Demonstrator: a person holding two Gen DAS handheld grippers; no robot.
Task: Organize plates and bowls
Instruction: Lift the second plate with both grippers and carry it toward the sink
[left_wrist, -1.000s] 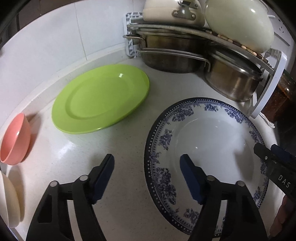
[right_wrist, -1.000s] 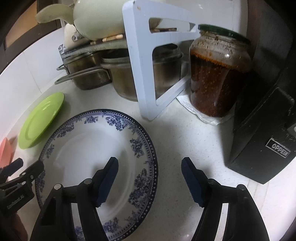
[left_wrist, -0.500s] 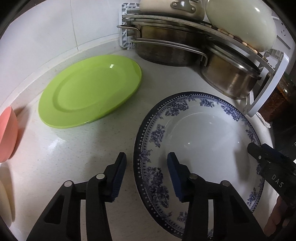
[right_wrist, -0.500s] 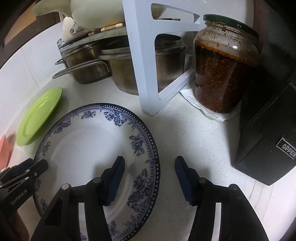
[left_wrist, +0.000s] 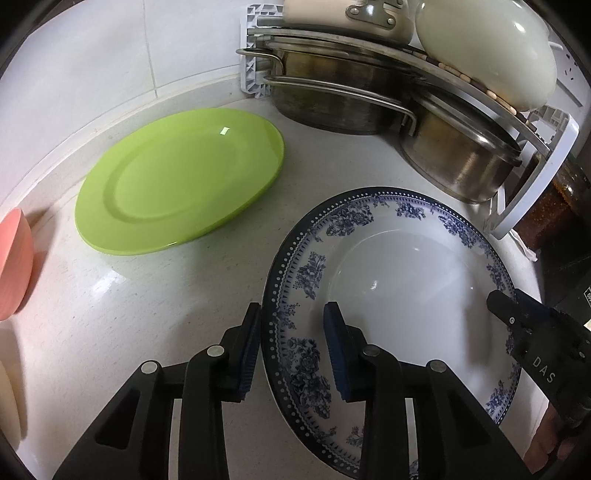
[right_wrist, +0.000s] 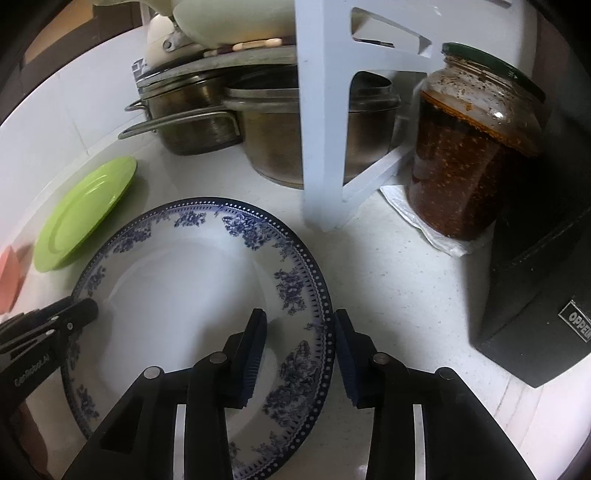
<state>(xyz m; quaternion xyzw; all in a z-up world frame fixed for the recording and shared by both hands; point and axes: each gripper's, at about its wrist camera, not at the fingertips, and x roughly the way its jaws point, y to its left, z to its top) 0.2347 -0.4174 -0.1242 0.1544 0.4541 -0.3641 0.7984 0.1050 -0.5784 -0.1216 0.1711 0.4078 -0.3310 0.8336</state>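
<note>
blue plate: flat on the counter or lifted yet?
Cannot tell. Both grippers straddle opposite rims of the blue plate, jaws open.

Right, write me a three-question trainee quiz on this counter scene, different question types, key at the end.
1. True or false: the flat lime-green plastic plate lies stacked on the large white porcelain plate with the blue floral rim.
2. Multiple choice: the left gripper and the right gripper each straddle (A) opposite rims of the blue-rimmed plate, (B) the pink bowl, (C) the glass jar of dark red paste.
3. Fill in: the steel pots sit under a white ____.

Key: 1 false; 2 A; 3 rack.
</note>
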